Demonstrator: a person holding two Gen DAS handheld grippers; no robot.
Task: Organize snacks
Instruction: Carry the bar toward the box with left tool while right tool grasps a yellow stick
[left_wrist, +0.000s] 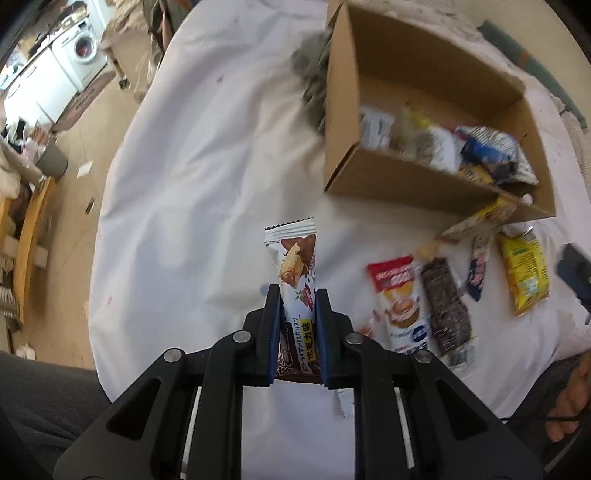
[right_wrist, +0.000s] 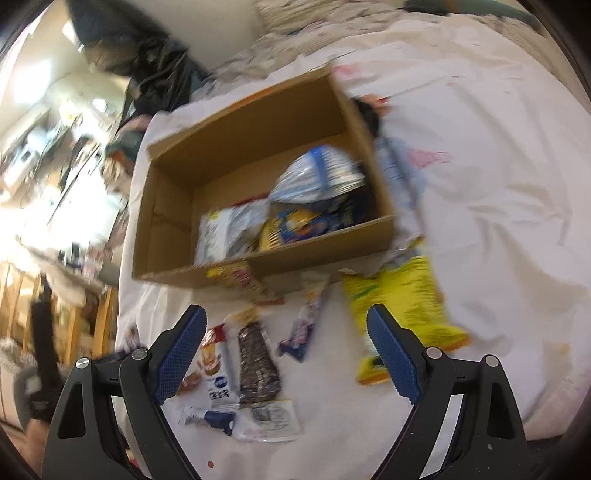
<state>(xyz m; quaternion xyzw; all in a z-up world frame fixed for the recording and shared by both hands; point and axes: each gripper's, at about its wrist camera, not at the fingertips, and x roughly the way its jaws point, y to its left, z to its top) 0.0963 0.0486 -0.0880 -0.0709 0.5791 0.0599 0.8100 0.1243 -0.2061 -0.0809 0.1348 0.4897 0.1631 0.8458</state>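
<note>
Gripping a chocolate bar wrapper (left_wrist: 297, 266) between its blue pads, the left claw (left_wrist: 297, 295) is clamped on the snack, which sticks out past the fingertips over the white sheet (left_wrist: 192, 166), on the near side of the cardboard box (left_wrist: 341, 122). The right claw (right_wrist: 286, 325) stands wide apart, holding nothing, above loose packets in front of the box: a dark bar (right_wrist: 256, 363), a red-topped packet (right_wrist: 212, 363) and a yellow bag (right_wrist: 402, 295). More snacks lie inside the box.
</note>
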